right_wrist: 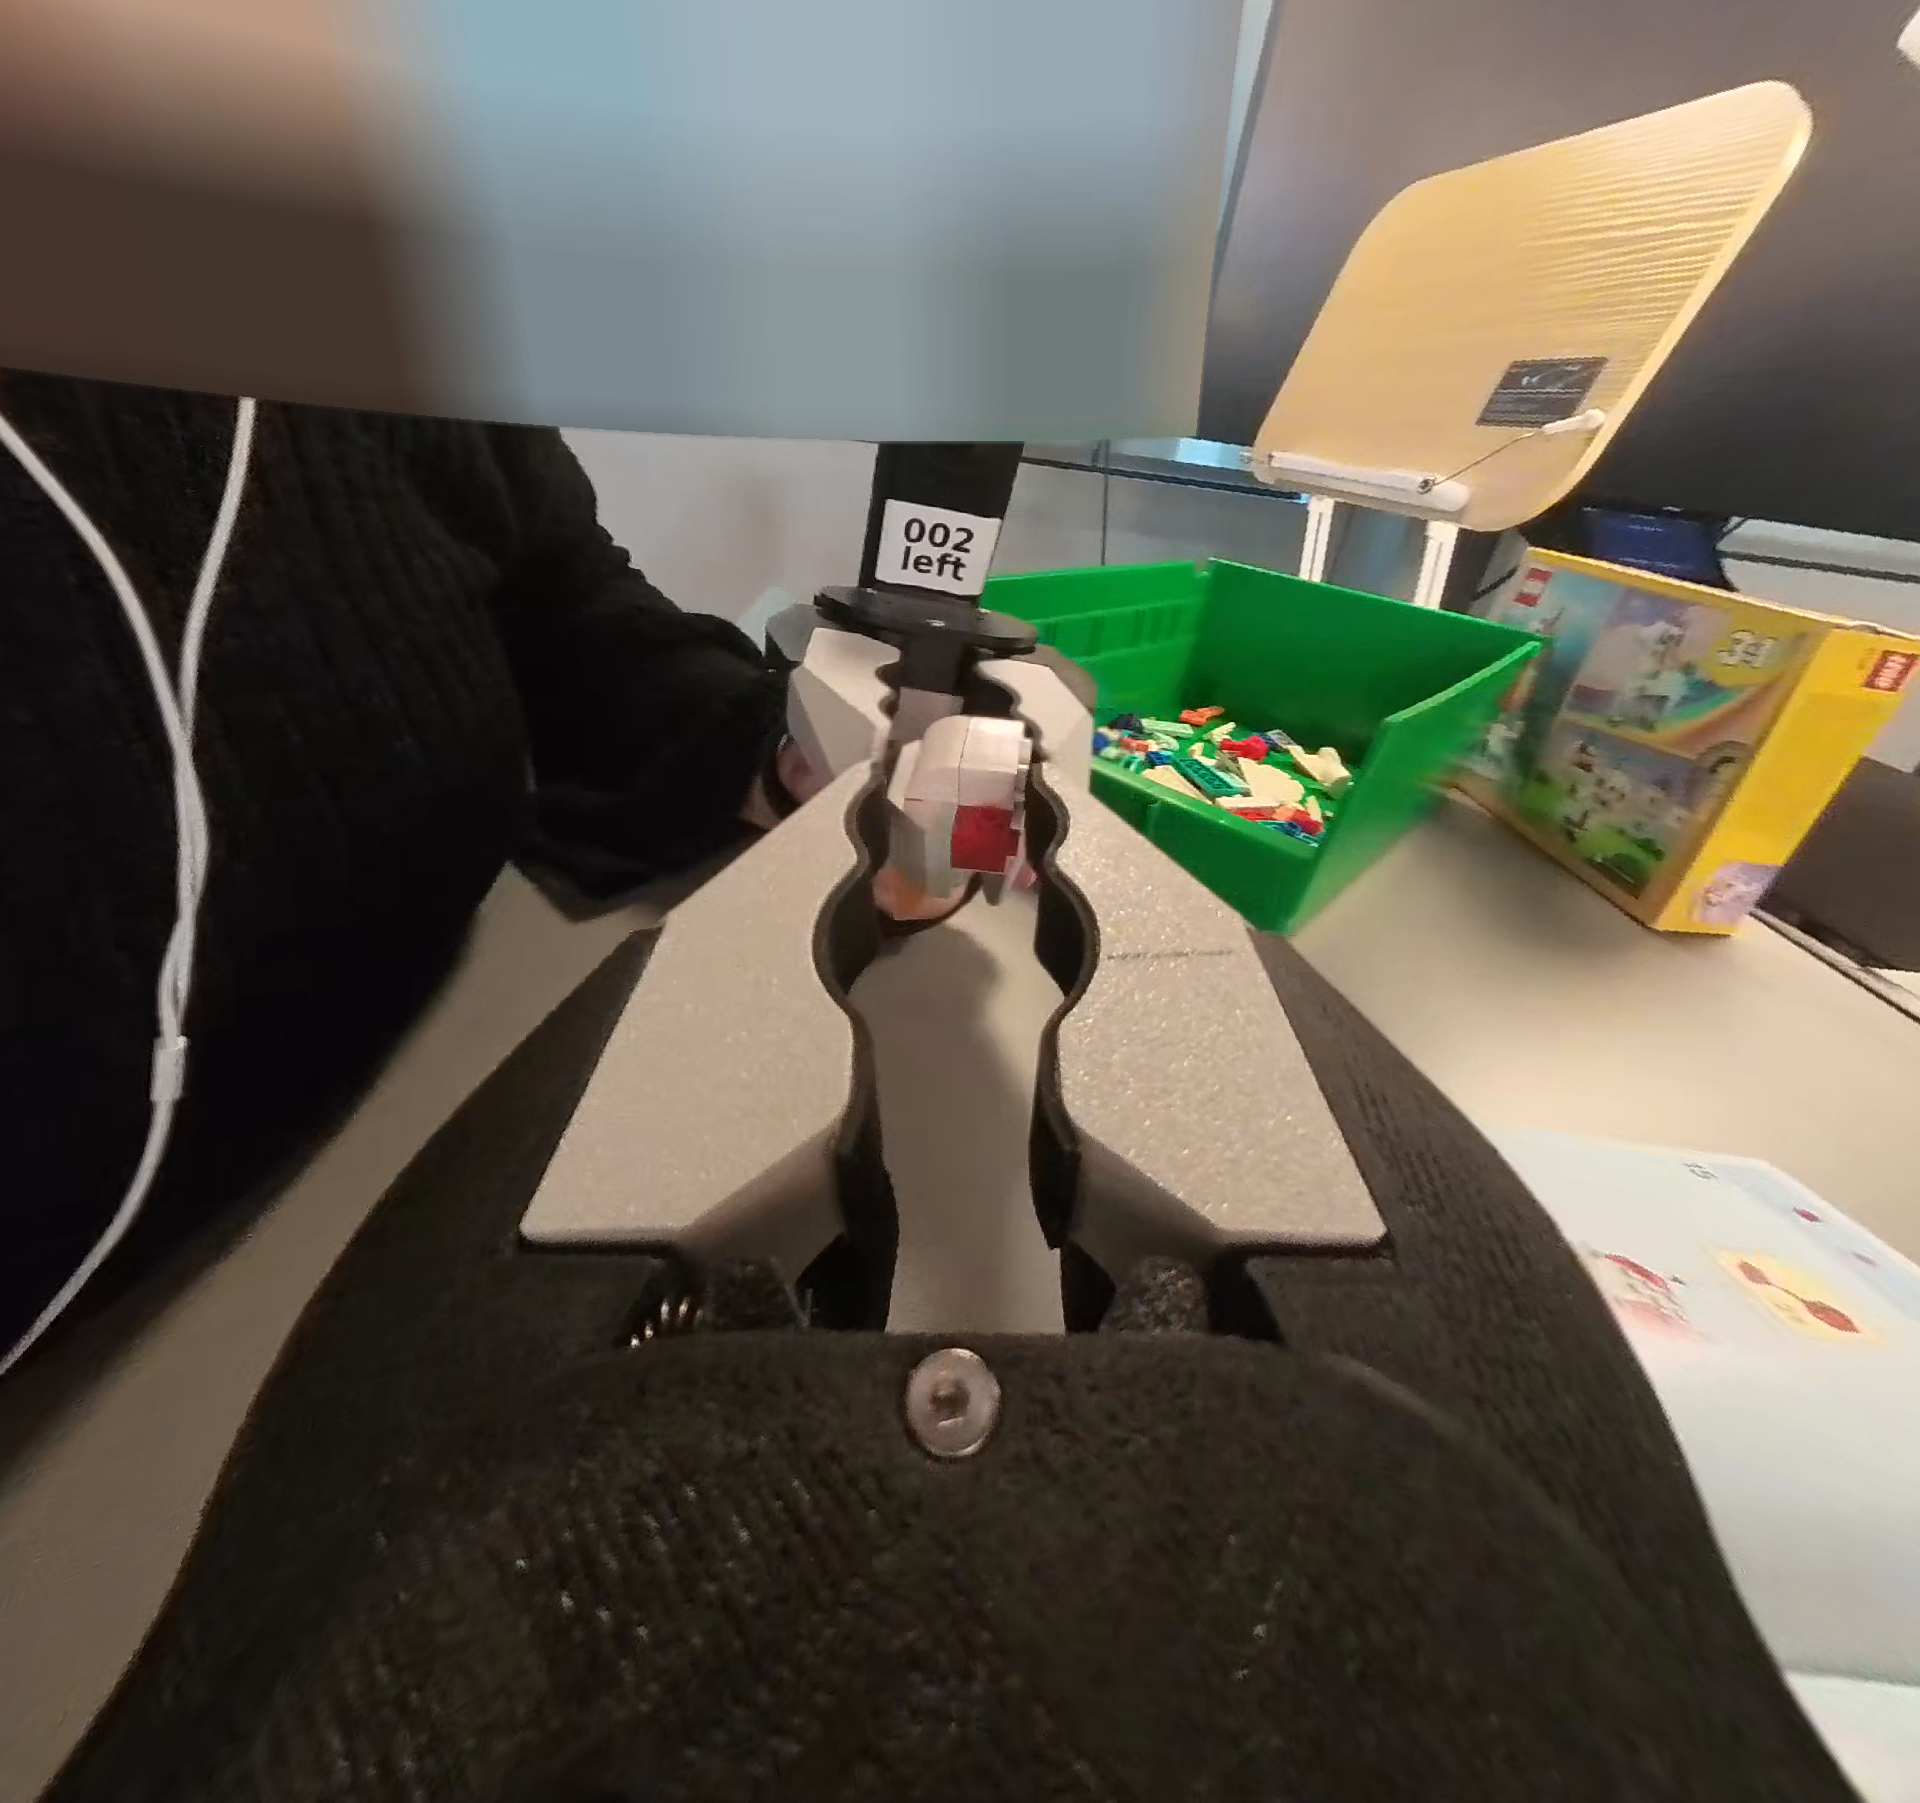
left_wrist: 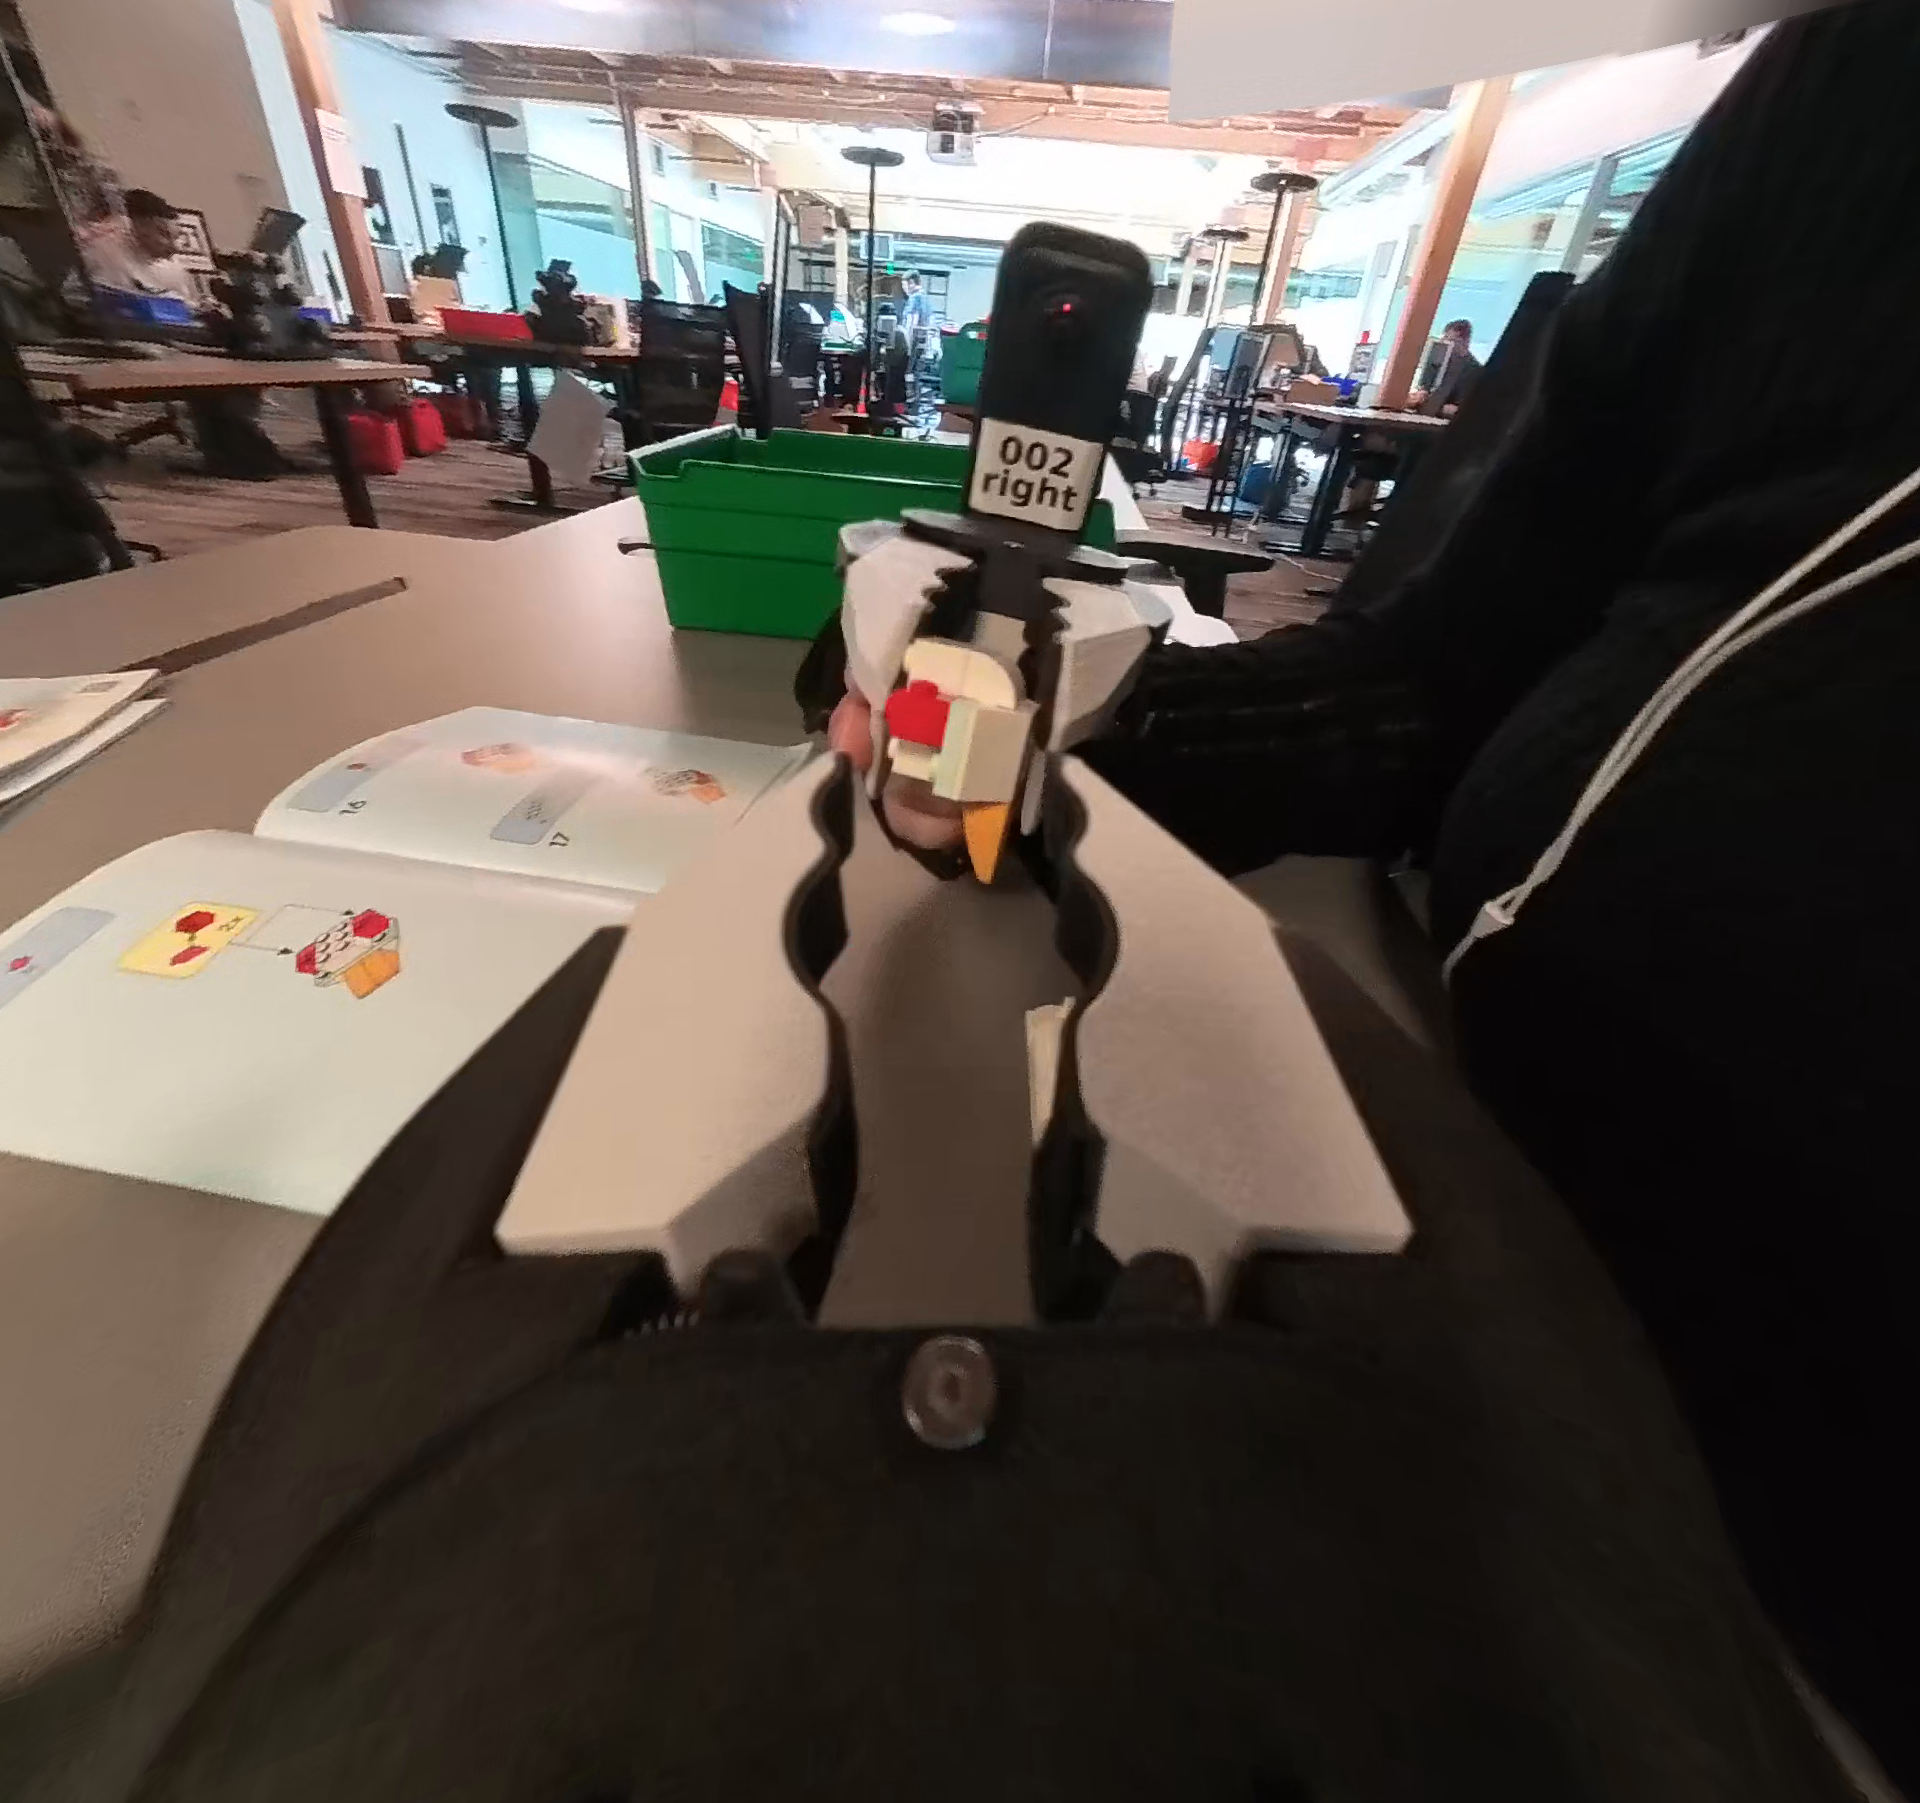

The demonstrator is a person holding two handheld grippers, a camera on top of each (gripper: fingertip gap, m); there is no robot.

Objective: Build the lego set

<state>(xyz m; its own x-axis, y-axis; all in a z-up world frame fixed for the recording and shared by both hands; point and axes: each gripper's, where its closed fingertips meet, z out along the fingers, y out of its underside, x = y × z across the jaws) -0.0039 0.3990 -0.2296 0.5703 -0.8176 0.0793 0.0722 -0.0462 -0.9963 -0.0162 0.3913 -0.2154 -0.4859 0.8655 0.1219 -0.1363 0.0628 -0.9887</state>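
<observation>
A small lego model (left_wrist: 971, 751) of white bricks with a red piece and an orange wedge is held in the air above the table, between both grippers, which face each other tip to tip. My left gripper (left_wrist: 940, 777) is closed around the model's near end. My right gripper (right_wrist: 951, 803) is closed around the same model (right_wrist: 961, 787) from the other side. The right gripper also shows in the left wrist view (left_wrist: 987, 647), and the left gripper in the right wrist view (right_wrist: 940, 704). A person's fingertip shows just under the model.
A green bin (right_wrist: 1382, 714) of loose bricks stands behind the grippers and also shows in the left wrist view (left_wrist: 748, 548). An open instruction booklet (left_wrist: 260, 1026) lies on the table. A yellow lego box (right_wrist: 1714, 745) and a tilted yellowish board (right_wrist: 1538, 299) are at the right. A black-sleeved person is close by. My two grippers' fingertips are within a few centimetres of each other.
</observation>
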